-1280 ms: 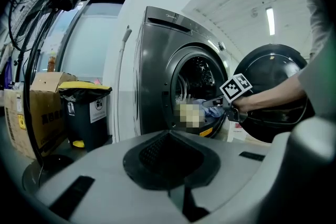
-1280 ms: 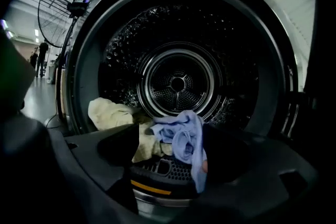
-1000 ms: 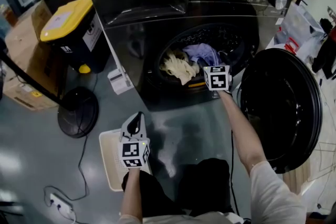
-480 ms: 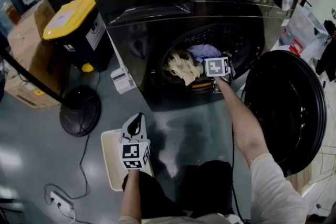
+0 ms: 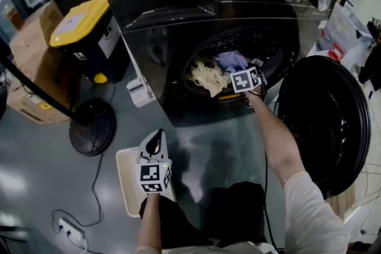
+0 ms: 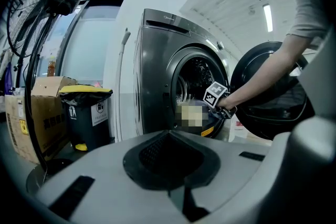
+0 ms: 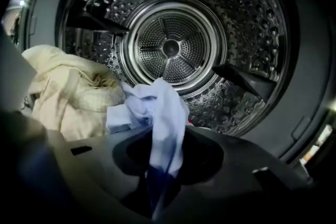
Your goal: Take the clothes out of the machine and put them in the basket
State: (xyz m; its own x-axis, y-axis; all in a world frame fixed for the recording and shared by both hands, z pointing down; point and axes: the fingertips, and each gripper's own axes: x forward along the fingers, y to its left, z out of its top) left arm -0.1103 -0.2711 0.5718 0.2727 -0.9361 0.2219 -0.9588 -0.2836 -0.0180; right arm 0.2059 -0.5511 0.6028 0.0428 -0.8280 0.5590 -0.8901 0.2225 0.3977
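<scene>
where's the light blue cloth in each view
head view: blue cloth in the drum mouth, right of the cream garment.
left gripper view: not made out; the drum mouth is partly blurred.
right gripper view: low centre, before the drum's back wall.
shared landmark: the drum.

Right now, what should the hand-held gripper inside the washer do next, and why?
Probably draw back out of the steel drum: the right hand-held gripper has just closed its jaws on the pale blue cloth, which belongs in the white rectangular basket.
</scene>
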